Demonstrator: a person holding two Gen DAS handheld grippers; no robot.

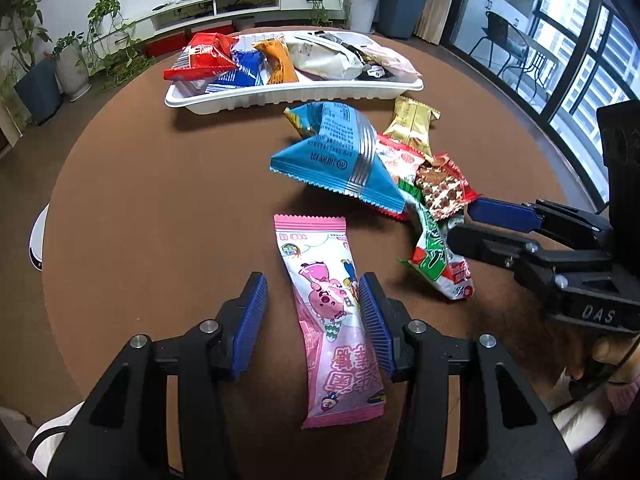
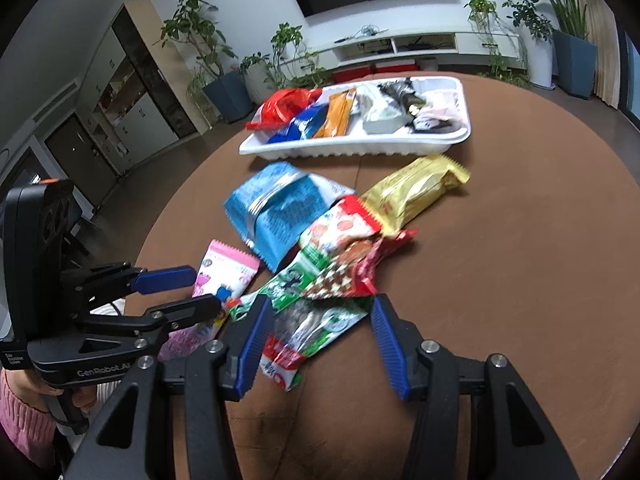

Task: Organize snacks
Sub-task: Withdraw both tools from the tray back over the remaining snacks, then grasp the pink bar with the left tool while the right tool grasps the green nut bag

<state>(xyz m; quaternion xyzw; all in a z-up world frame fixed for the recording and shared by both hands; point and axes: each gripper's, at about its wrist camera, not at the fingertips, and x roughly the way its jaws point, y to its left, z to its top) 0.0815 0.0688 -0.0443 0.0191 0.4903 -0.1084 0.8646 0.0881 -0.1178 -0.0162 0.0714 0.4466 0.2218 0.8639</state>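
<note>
Snacks: loose on the counter ahead of your tools; others fill the tray beyond.
Left tool: apart, straddling the pink packet.
Right tool: apart, over the green packet.

Both views are shot from the wrists, angled steeply down and close over the brown table. The white tray and the loose snack pile are shared, and each gripper is caught sideways in the other's view.
</note>
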